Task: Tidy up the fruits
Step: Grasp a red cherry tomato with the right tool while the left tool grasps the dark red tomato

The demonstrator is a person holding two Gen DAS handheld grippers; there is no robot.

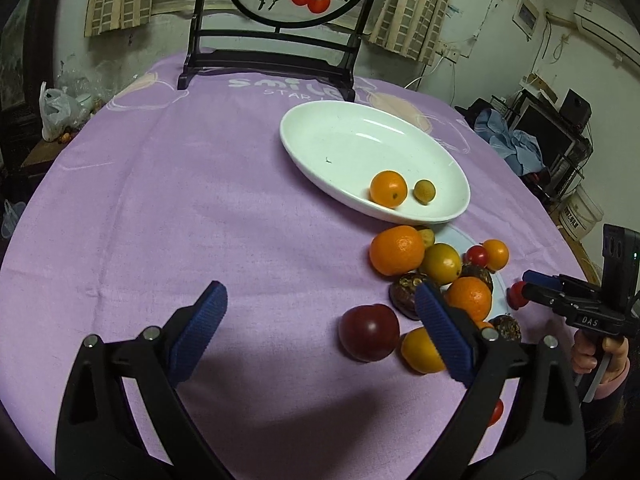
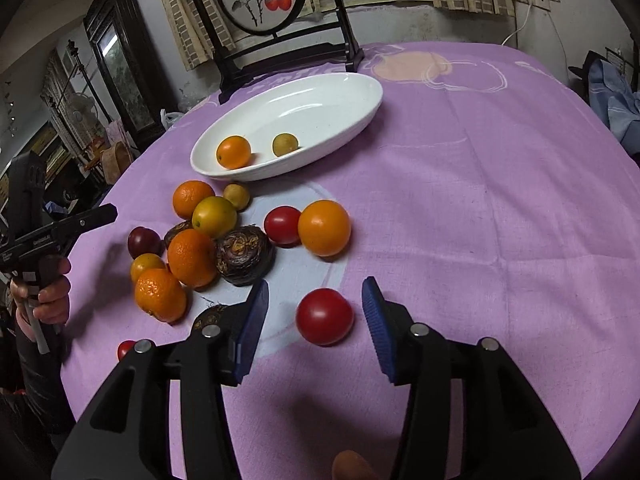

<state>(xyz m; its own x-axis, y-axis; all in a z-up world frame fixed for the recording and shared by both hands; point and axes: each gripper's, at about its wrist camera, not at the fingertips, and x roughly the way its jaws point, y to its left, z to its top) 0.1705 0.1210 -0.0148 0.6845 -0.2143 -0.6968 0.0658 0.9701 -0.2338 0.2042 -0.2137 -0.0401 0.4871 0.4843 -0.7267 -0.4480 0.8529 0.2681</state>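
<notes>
A white oval dish (image 1: 352, 140) (image 2: 320, 100) holds a small orange (image 1: 388, 189) (image 2: 233, 152) and a yellow-green fruit (image 1: 424, 191) (image 2: 285, 144). A pile of oranges, dark fruits and tomatoes (image 1: 436, 268) (image 2: 204, 240) lies in front of it on the purple cloth. My right gripper (image 2: 316, 320) is open with a red tomato (image 2: 325, 316) between its fingers on the cloth; it also shows in the left wrist view (image 1: 520, 292). My left gripper (image 1: 320, 312) is open and empty, left of a dark red plum (image 1: 369, 332).
A black-framed painted screen (image 1: 276, 32) (image 2: 272, 20) stands at the back of the table behind the dish. The round table edge curves near the pile on the left in the right wrist view. An orange object (image 2: 352, 466) shows at the bottom edge.
</notes>
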